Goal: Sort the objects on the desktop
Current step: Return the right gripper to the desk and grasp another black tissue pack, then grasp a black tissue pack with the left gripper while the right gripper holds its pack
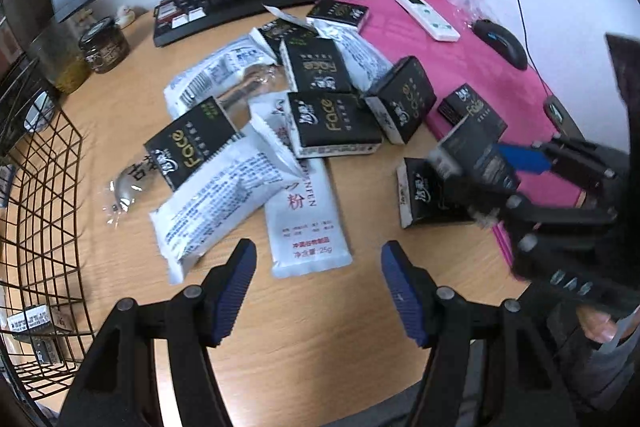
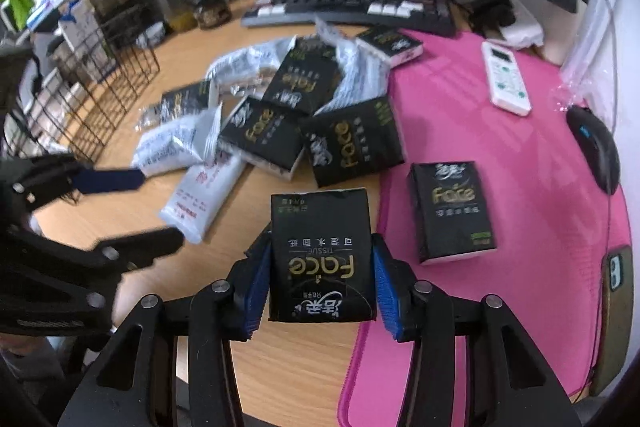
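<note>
Gripping a black tissue pack (image 2: 322,255) between the pads, my right gripper (image 2: 320,279) hangs over the desk edge beside the pink mat (image 2: 500,227). My left gripper (image 1: 318,291) stands open and empty just short of a white sachet (image 1: 308,223). I judge a square, firm squeeze matters before carrying the pack toward the wire basket (image 1: 36,187).

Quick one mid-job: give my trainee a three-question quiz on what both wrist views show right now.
1. True or false: the right tongs have a black Face tissue pack between their pads.
2. Multiple choice: the white remote lies on A) the pink mat, B) the keyboard, C) the wire basket.
3. Fill in: directly ahead of the open left tongs lies a ____ sachet.

Key: 1 true; 2 A; 3 white.
</note>
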{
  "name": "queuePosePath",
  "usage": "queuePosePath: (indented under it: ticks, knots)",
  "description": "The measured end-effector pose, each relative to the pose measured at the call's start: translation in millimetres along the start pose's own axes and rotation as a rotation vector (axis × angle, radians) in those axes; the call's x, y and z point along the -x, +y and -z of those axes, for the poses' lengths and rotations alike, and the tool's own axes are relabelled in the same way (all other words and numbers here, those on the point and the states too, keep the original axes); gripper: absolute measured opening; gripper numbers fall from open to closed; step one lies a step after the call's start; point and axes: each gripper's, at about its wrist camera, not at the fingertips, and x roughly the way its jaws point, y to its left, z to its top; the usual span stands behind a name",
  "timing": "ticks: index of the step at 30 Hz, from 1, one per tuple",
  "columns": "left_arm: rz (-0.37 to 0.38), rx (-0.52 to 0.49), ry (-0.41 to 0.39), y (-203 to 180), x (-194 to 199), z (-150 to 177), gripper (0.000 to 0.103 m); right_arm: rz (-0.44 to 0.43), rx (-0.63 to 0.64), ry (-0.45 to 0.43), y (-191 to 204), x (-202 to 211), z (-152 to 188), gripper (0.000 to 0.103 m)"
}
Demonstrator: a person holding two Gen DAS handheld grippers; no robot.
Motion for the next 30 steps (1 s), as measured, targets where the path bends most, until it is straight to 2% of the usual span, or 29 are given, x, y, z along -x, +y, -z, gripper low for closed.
queuePosePath:
  ticks: [2, 4, 6, 7, 13, 18, 22, 25, 30]
  knots:
    - [0.005, -0.012, 0.010, -5, -2, 0, 0.070, 0.041, -0.002, -0.024, -6, 8, -2, 0.046]
    - [0.011, -0.026, 0.018, -10, -4, 1, 0.070, 0.125, 0.014, -0.038, -12, 11, -3, 0.046]
    - [0.015, -0.042, 0.030, -17, -8, 2, 0.070, 0.213, 0.033, -0.019, -21, 5, -4, 0.046]
    - [0.018, -0.050, 0.035, -20, -9, 2, 0.070, 0.221, 0.036, -0.003, -25, 2, -3, 0.046]
    - [0.024, -0.075, 0.067, -32, -24, 3, 0.070, 0.227, 0.104, 0.030, -18, -8, 2, 0.046]
    - [0.015, -0.072, 0.063, -31, -24, 4, 0.070, 0.208, 0.186, 0.064, 0, -11, 10, 0.046]
    - [0.005, -0.065, 0.064, -27, -24, 5, 0.070, 0.144, 0.220, 0.078, 17, -12, 15, 0.046]
    - [-0.026, -0.051, 0.057, -19, -22, 6, 0.070, 0.180, 0.262, 0.076, 32, -12, 19, 0.046]
    - [-0.087, 0.003, 0.040, 4, -15, 4, 0.070, 0.076, 0.267, 0.106, 40, -10, 24, 0.046]
